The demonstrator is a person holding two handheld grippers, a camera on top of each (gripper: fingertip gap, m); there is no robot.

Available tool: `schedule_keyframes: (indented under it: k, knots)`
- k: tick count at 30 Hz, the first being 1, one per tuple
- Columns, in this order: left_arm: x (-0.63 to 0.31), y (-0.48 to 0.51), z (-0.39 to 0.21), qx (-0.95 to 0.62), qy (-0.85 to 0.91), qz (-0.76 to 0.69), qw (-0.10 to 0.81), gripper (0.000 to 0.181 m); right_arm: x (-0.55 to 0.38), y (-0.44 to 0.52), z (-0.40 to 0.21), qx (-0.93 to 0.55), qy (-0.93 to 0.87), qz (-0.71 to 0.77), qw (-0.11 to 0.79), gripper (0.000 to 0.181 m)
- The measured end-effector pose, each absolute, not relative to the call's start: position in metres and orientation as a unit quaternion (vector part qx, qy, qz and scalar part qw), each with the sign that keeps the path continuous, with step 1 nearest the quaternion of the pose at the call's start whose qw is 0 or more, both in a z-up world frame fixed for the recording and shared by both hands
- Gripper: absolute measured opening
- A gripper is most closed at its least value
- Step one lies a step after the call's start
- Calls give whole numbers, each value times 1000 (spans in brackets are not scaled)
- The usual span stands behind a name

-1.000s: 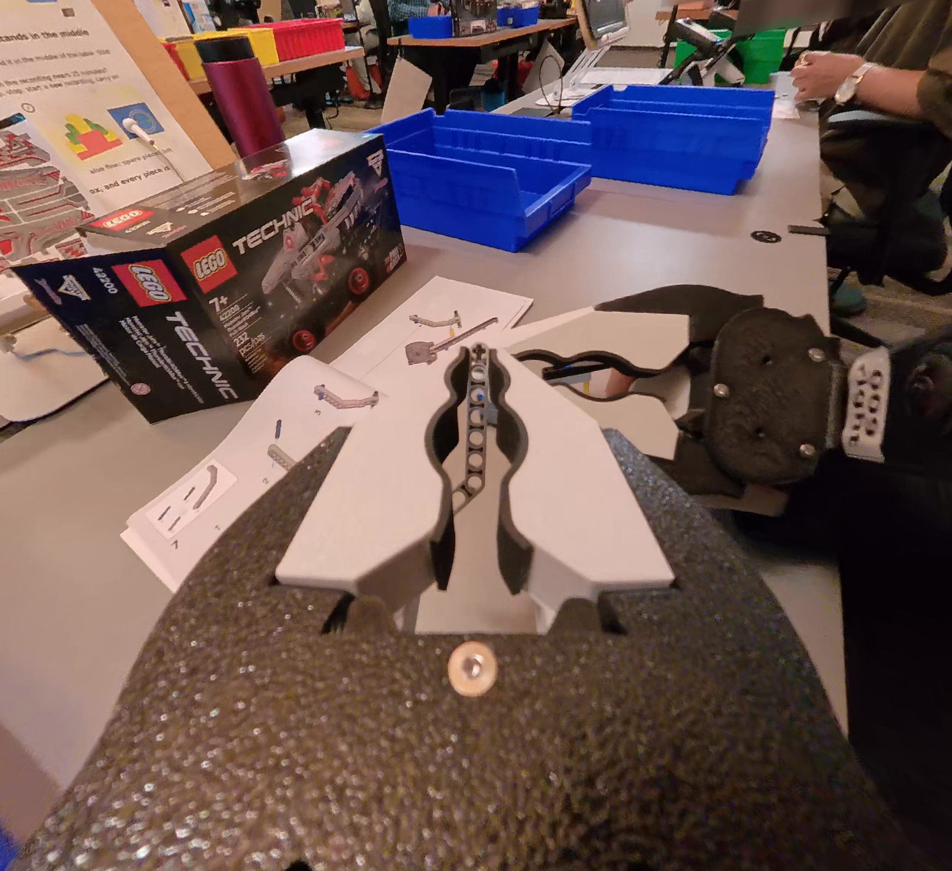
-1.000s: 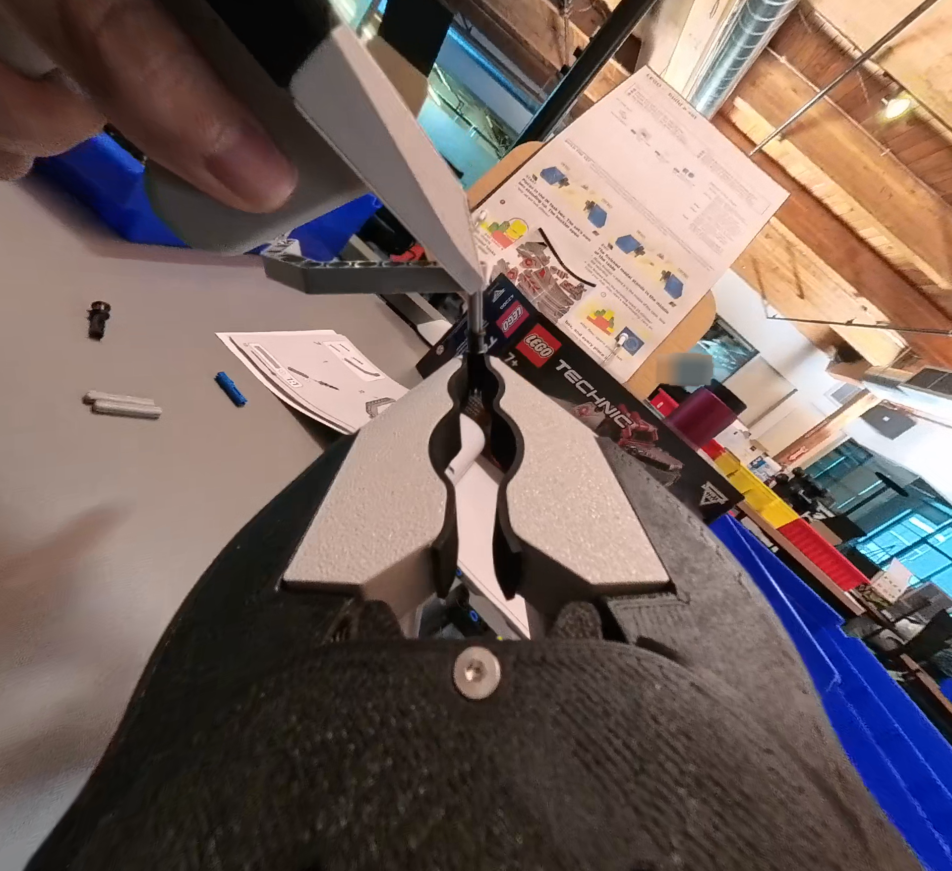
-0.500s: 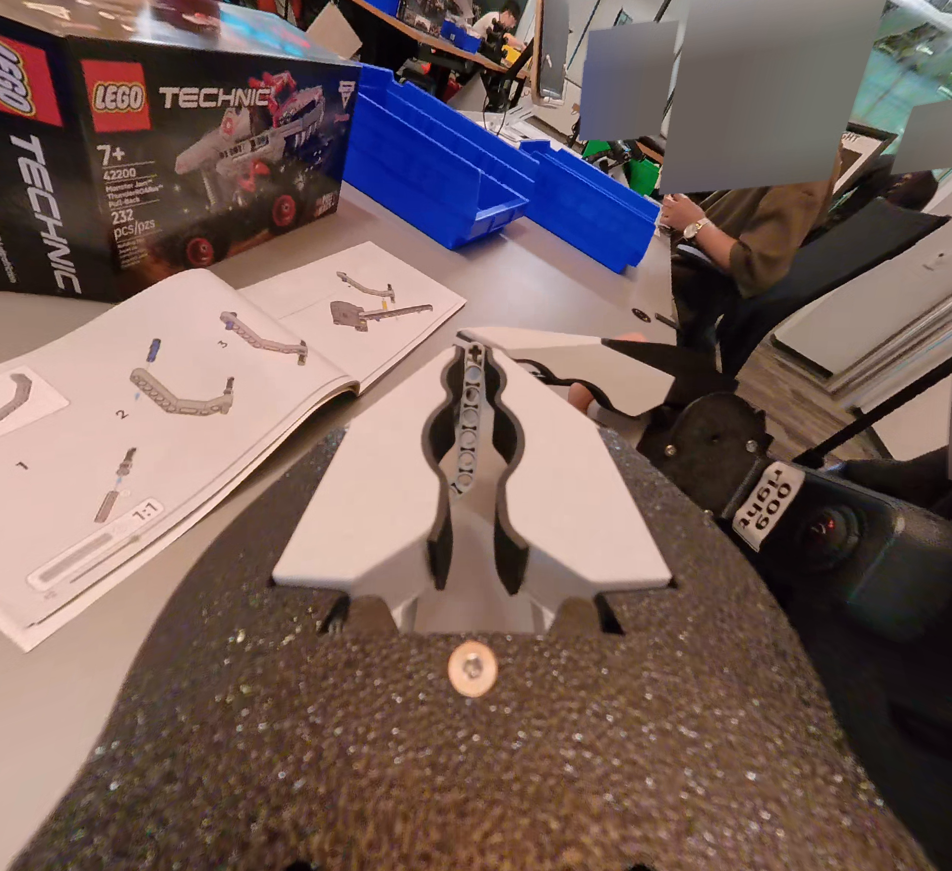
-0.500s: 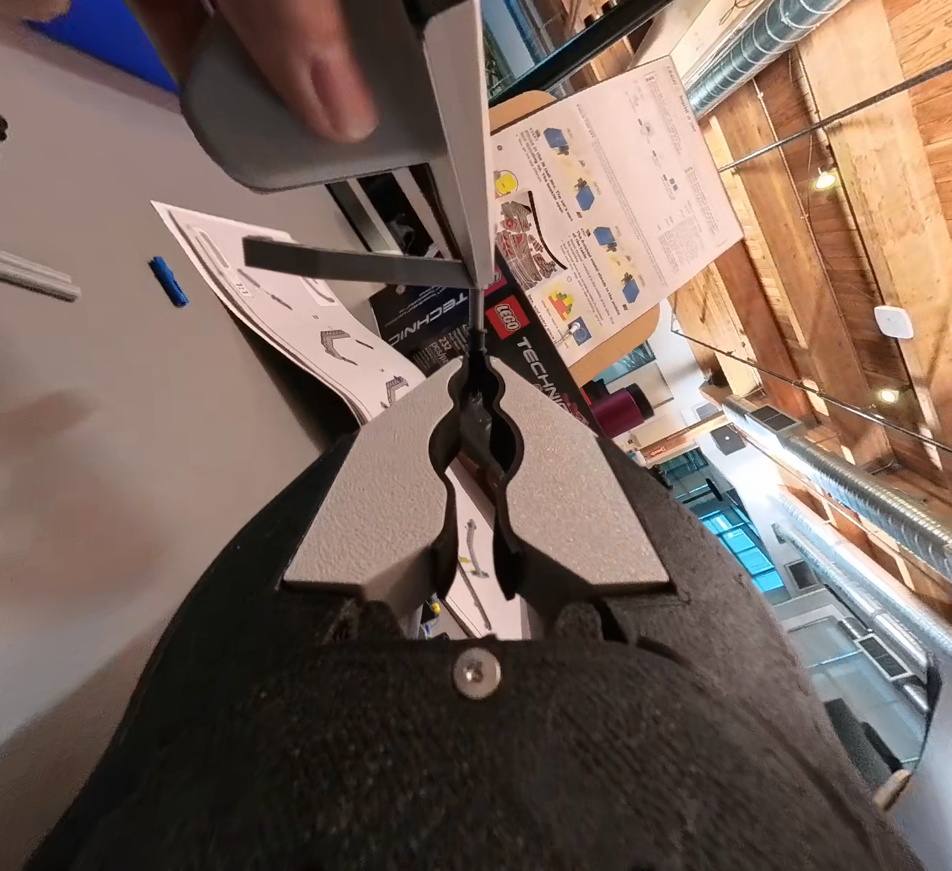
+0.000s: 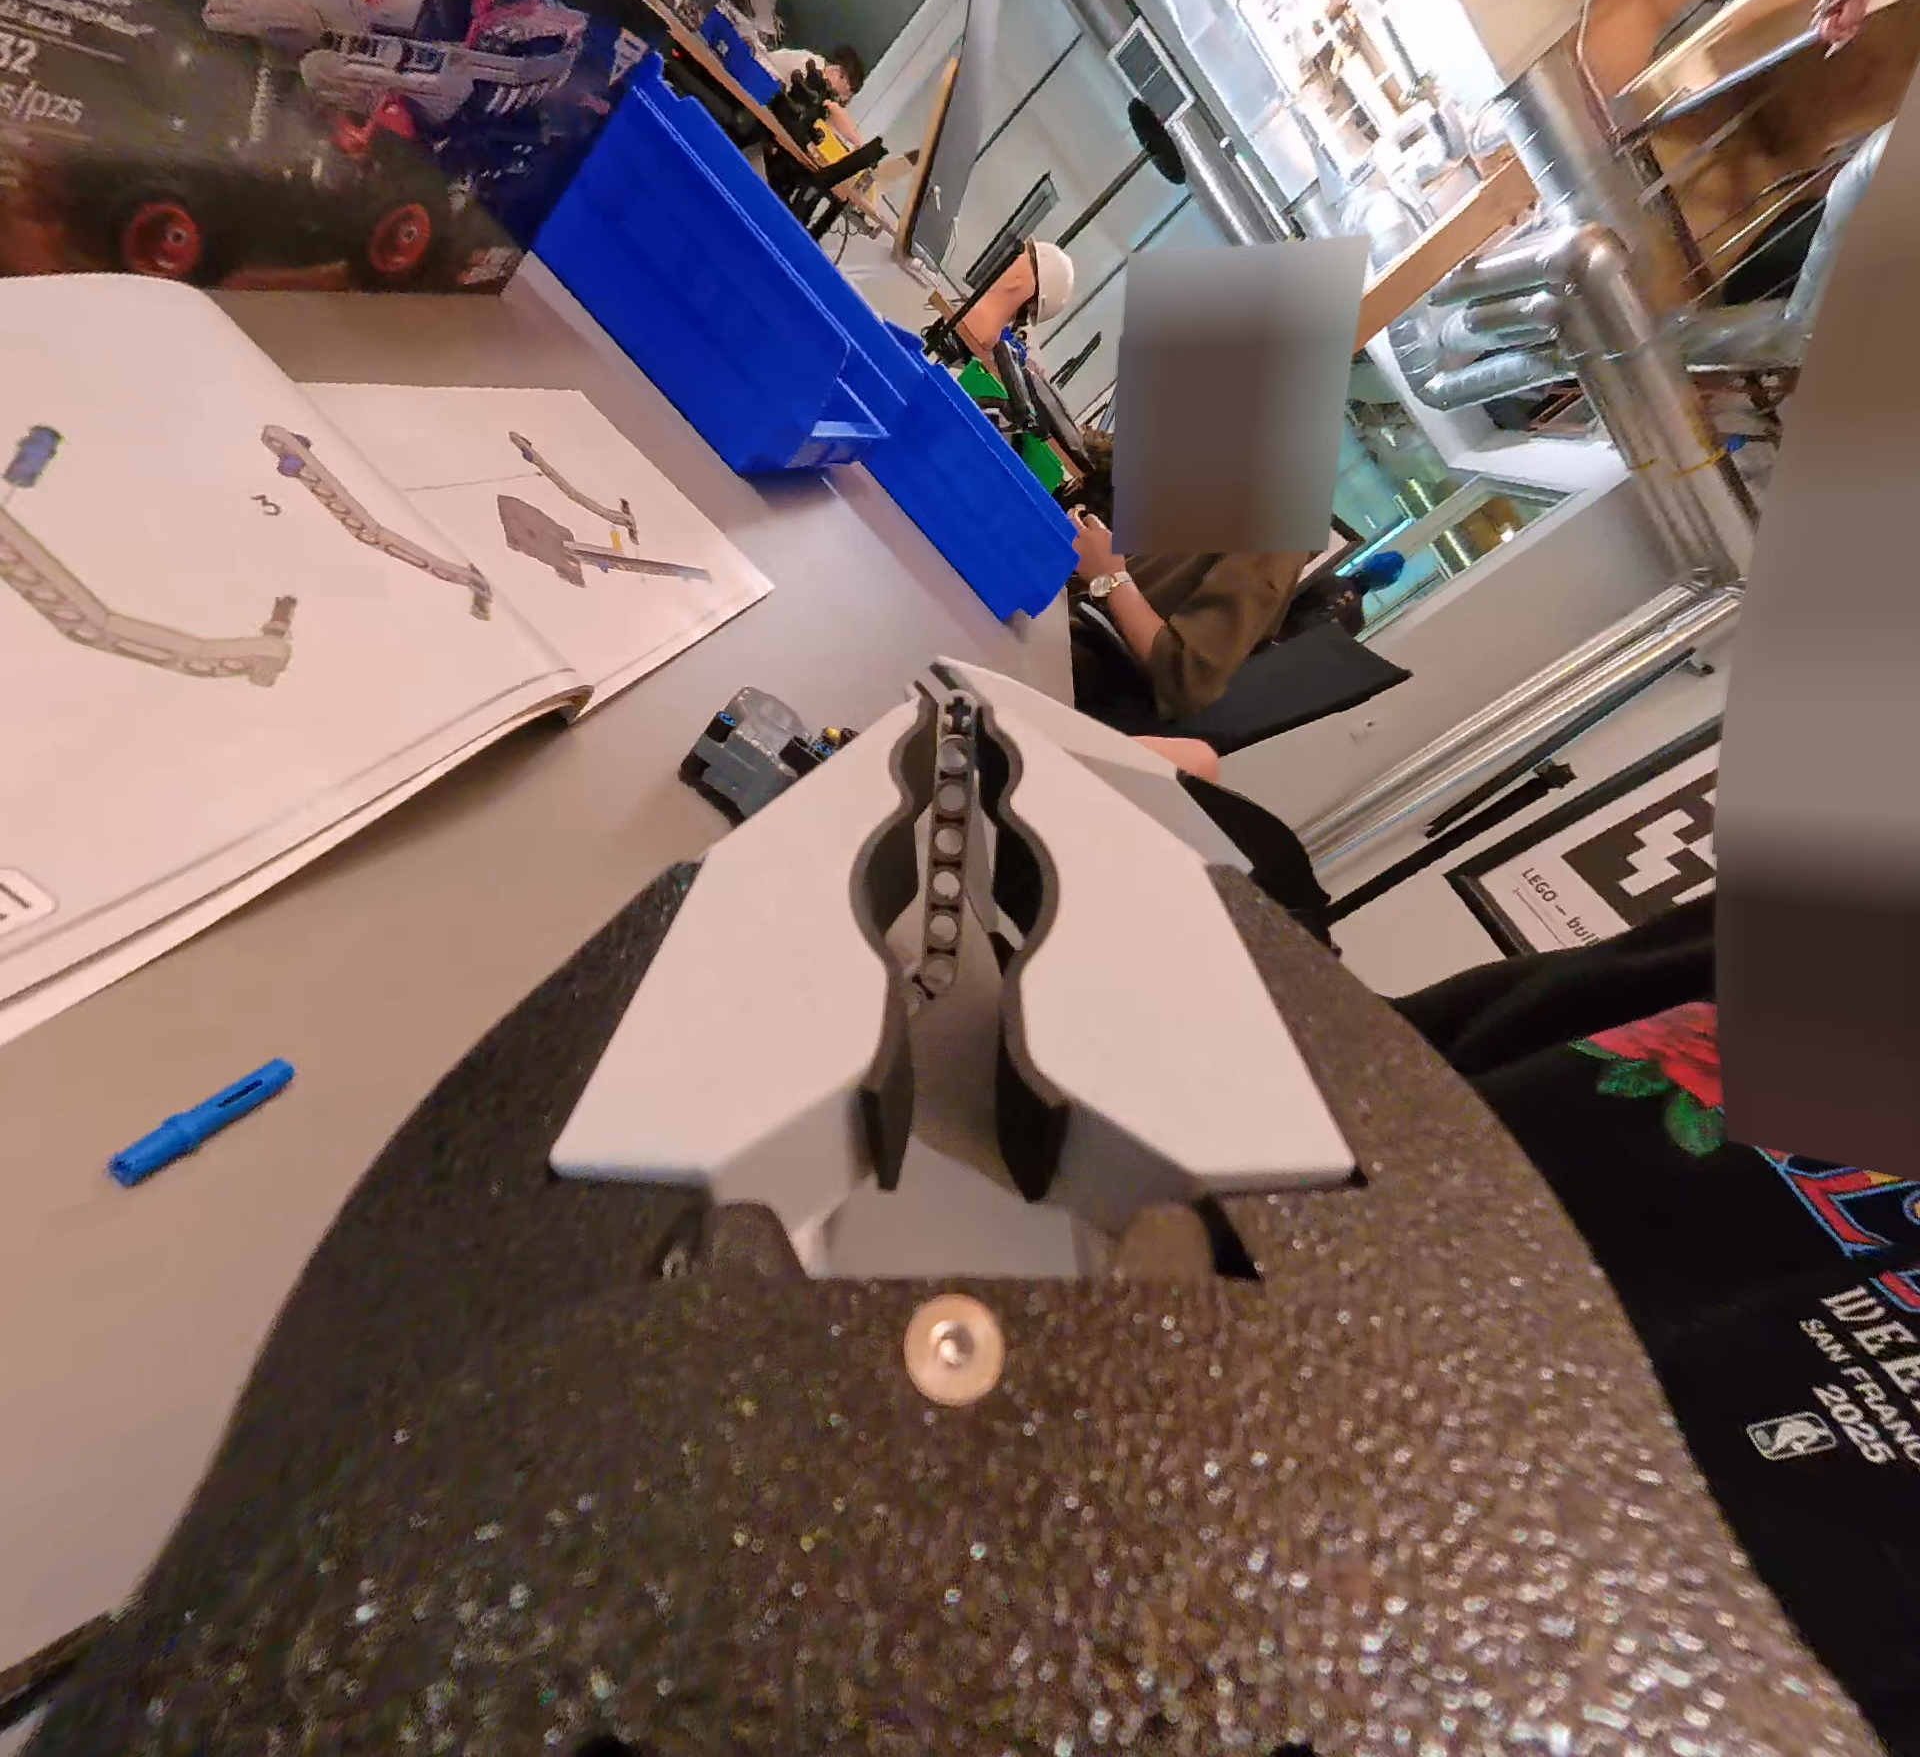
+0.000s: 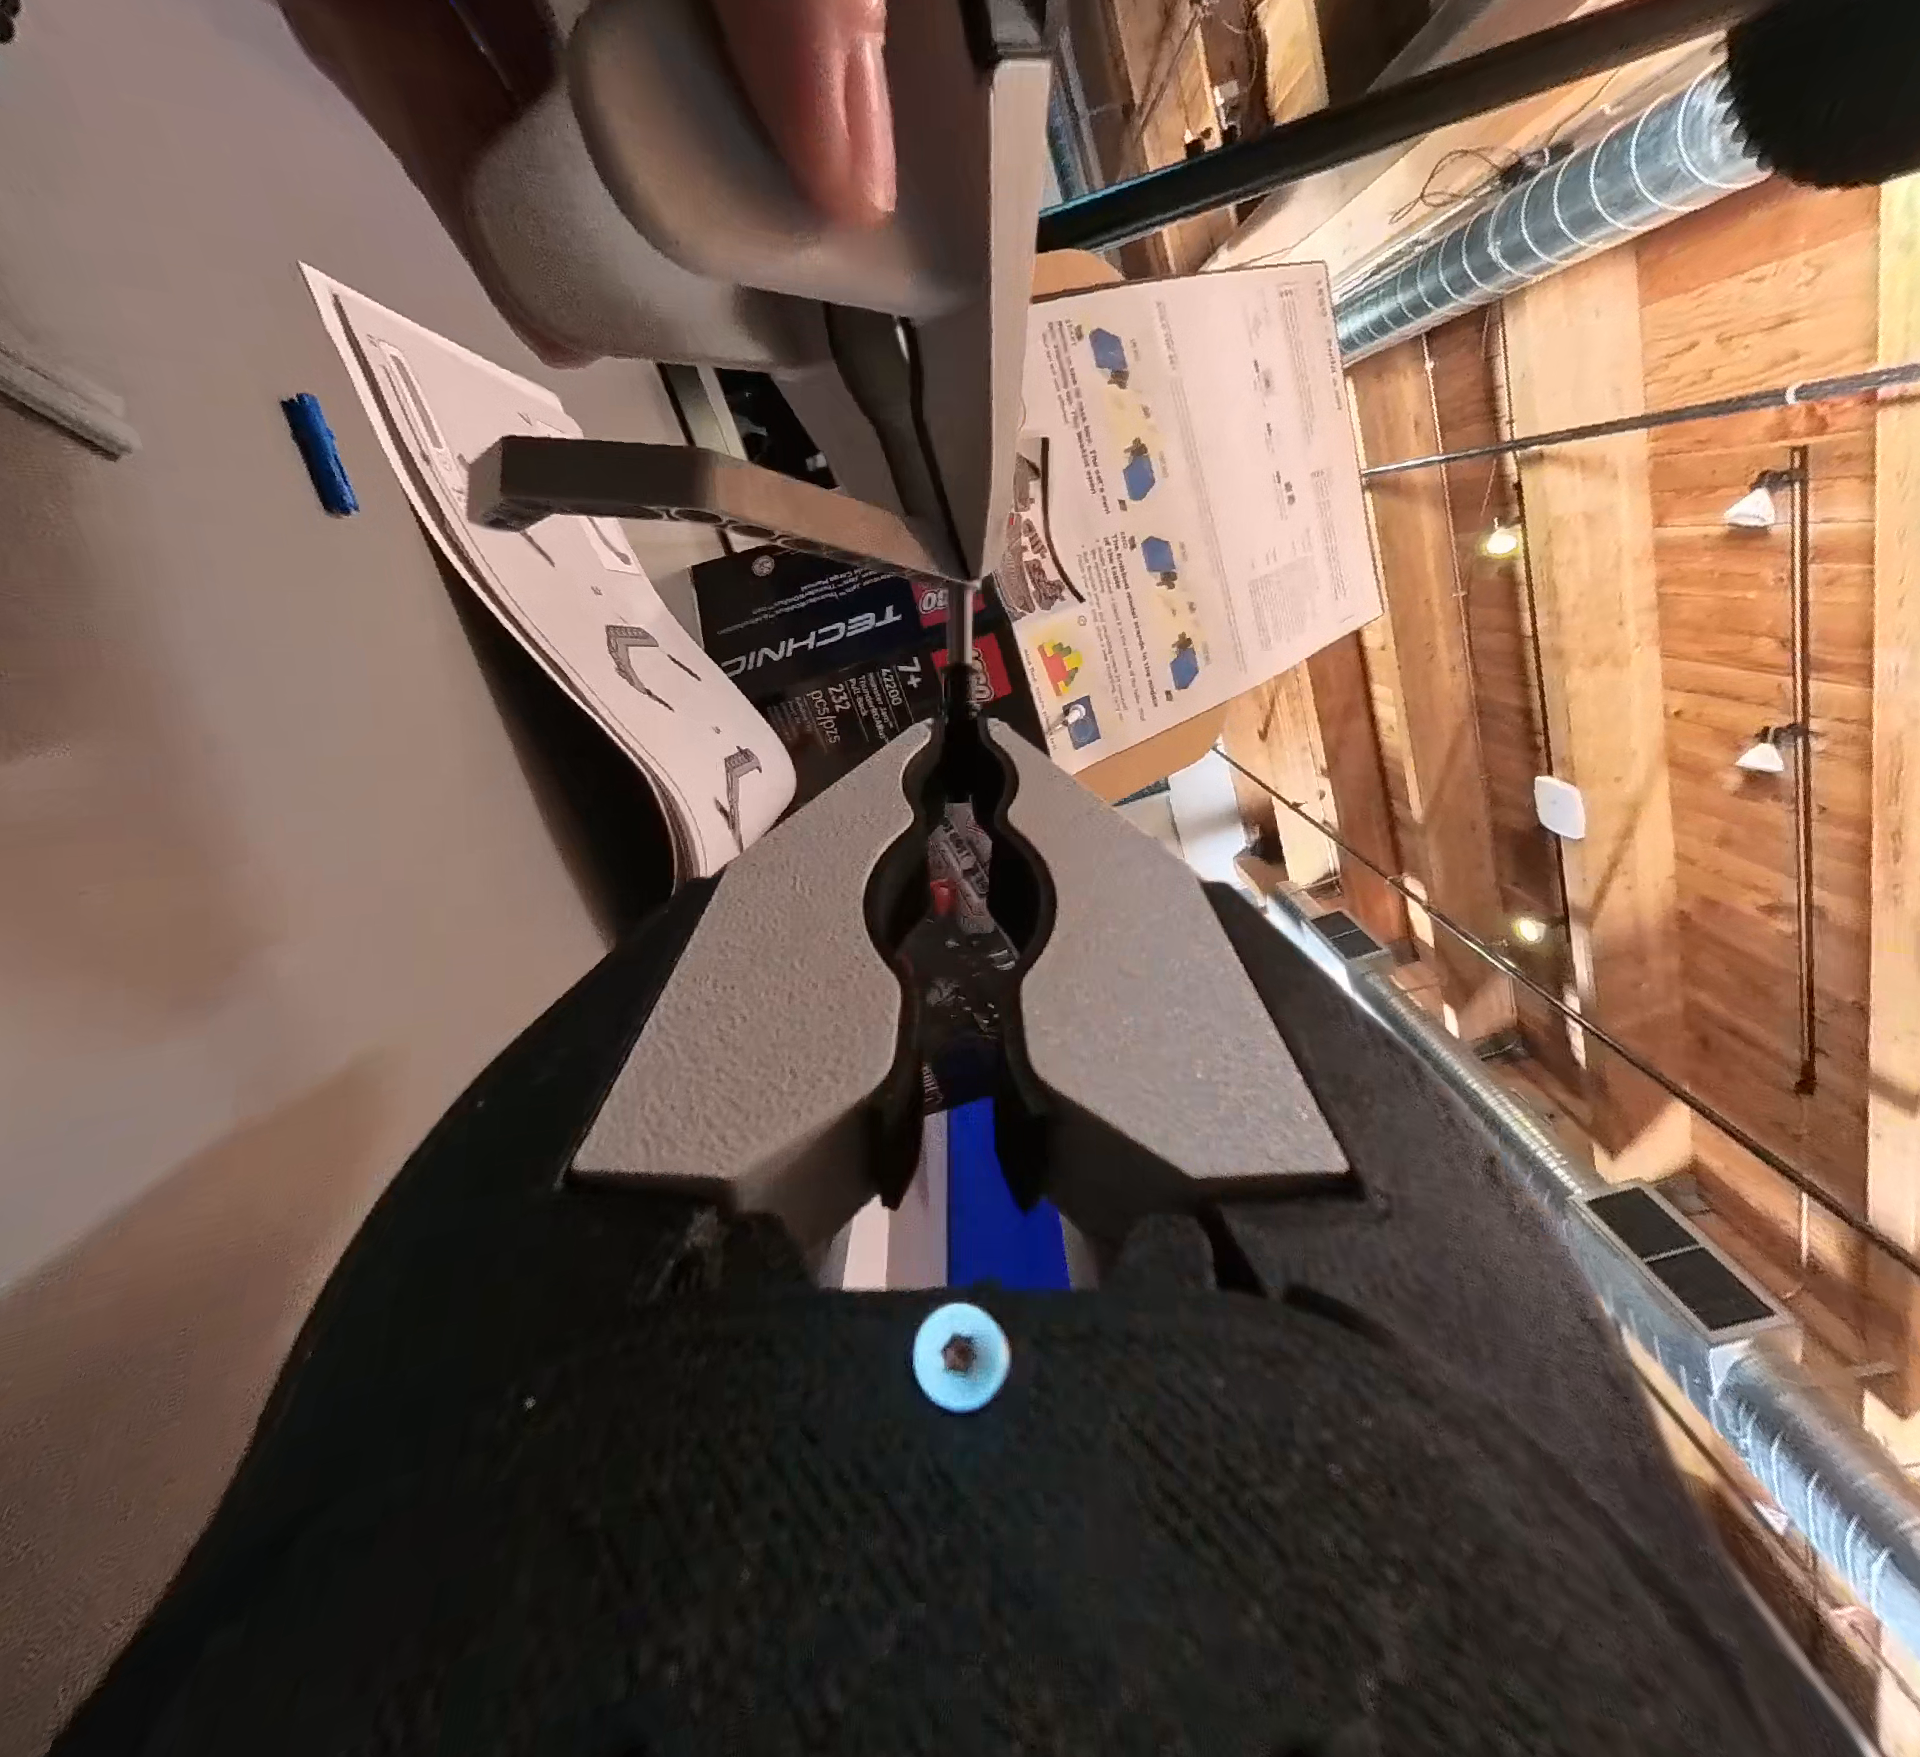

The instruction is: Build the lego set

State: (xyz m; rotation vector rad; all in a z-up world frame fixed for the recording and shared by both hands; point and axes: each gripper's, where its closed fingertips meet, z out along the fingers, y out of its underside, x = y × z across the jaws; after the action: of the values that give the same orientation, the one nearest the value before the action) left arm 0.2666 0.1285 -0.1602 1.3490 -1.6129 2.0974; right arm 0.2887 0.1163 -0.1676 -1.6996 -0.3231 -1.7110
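Both grippers have tilted since a second ago. Left gripper [image 5: 954,720] is clamped on a grey beam [image 5: 948,850] above the bench [image 5: 436,938]; right gripper [image 6: 961,736] pinches a thin axle [image 6: 965,629] at the beam's end.

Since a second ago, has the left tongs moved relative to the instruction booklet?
Yes. The left tongs swung right, past the instruction booklet.

Your left gripper's fingers [image 5: 1091,959] are hiding the lower end of the grey beam [image 5: 948,860]. The set box [image 5: 260,66] is getting cut off at the top-left edge, and the small grey-and-blue assembly [image 5: 750,751] by the booklet's corner is sitting half behind a fingertip.
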Motion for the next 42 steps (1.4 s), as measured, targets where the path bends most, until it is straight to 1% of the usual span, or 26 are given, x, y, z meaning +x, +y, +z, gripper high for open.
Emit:
schedule_keyframes:
  k: [4, 9, 14, 16, 17, 18, 21, 23, 30, 32, 34, 36, 38, 40, 42]
  knots:
    - [263, 131, -166, 447, -551, 697, 110, 5, 287, 119, -172, -659, -146, -655, 340, 1]
    - [262, 135, -171, 443, -579, 680, 79, 5, 283, 125, -177, -668, -159, -638, 348, 1]
    - [261, 135, -172, 447, -554, 691, 122, 5, 282, 126, -178, -668, -164, -639, 344, 0]
    - [259, 130, -170, 443, -541, 700, 147, 5, 278, 128, -175, -667, -159, -630, 364, 0]
    - [260, 128, -172, 445, -540, 699, 147, 5, 278, 129, -175, -669, -160, -630, 360, 0]
    - [262, 127, -175, 448, -544, 696, 136, 5, 280, 128, -179, -676, -157, -627, 354, 1]
    - [263, 125, -172, 436, -566, 693, 101, 6, 281, 127, -176, -683, -132, -605, 388, 0]
    - [262, 125, -172, 430, -588, 681, 75, 6, 280, 128, -178, -683, -136, -601, 392, 0]
    - [262, 123, -178, 430, -606, 667, 58, 6, 280, 129, -182, -696, -123, -583, 401, 0]
    - [263, 125, -178, 412, -634, 654, 15, 6, 280, 132, -184, -705, -99, -548, 439, 1]
    - [259, 127, -176, 376, -675, 634, -32, 5, 275, 136, -185, -708, -88, -495, 496, 3]
    - [253, 129, -170, 320, -712, 619, -89, 5, 265, 139, -179, -702, -79, -430, 563, 6]
    - [245, 130, -168, 258, -753, 588, -143, 5, 255, 142, -177, -706, -74, -356, 608, 8]
    - [239, 133, -168, 201, -786, 553, -191, 5, 248, 146, -182, -717, -75, -297, 627, 13]
    - [230, 134, -169, 139, -809, 524, -226, 5, 243, 148, -187, -731, -84, -266, 622, 15]
